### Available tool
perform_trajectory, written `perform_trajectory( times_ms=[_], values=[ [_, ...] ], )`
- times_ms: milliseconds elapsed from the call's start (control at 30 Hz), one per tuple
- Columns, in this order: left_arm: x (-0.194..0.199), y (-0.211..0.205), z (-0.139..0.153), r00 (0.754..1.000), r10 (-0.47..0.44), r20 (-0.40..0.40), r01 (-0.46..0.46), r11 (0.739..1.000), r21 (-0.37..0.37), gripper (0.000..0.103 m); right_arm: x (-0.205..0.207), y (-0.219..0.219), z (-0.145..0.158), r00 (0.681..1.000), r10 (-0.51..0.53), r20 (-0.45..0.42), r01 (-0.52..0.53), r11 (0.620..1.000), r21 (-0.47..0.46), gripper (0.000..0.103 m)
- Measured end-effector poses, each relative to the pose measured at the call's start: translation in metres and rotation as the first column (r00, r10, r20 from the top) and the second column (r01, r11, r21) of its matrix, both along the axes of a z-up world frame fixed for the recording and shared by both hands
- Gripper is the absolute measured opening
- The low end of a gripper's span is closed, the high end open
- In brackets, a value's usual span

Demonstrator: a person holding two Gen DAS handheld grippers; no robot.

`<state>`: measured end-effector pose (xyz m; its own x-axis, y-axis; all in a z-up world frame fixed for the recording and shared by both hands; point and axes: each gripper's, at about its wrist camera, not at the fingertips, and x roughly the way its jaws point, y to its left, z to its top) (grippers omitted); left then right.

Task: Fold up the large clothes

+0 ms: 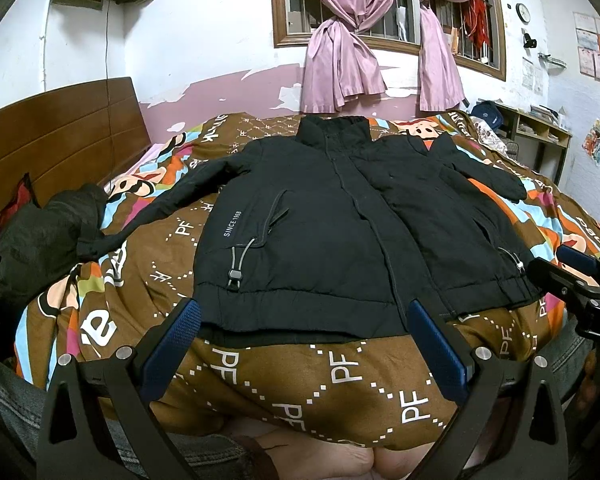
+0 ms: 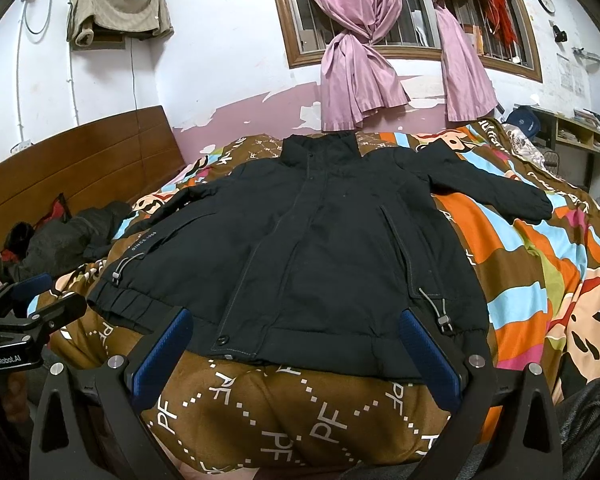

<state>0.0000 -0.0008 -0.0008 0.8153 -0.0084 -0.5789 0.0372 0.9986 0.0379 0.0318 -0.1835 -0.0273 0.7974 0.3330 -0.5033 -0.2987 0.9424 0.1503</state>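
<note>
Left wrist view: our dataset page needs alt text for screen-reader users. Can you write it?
A black jacket lies flat, front up and closed, sleeves spread, on a brown patterned bedspread. The open left claw hovers near its hem, holding nothing; the right claw shows at the right edge. Pink curtains hang behind.

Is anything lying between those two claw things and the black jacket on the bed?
Nothing visible: only bare quilt separates the open left gripper and right gripper from the jacket hem.
</note>
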Motion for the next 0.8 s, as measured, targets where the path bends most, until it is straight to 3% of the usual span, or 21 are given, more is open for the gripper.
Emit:
perform_trajectory(
  times_ms=[800],
  values=[
    [-0.0001, -0.0005, 0.0002, 1.0, 0.0, 0.002, 0.0, 1.0, 0.004, 0.101, 0.0029, -0.0035, 0.0002, 1.0, 0.0, -0.004, 0.0, 1.0, 0.006, 0.103]
  ],
)
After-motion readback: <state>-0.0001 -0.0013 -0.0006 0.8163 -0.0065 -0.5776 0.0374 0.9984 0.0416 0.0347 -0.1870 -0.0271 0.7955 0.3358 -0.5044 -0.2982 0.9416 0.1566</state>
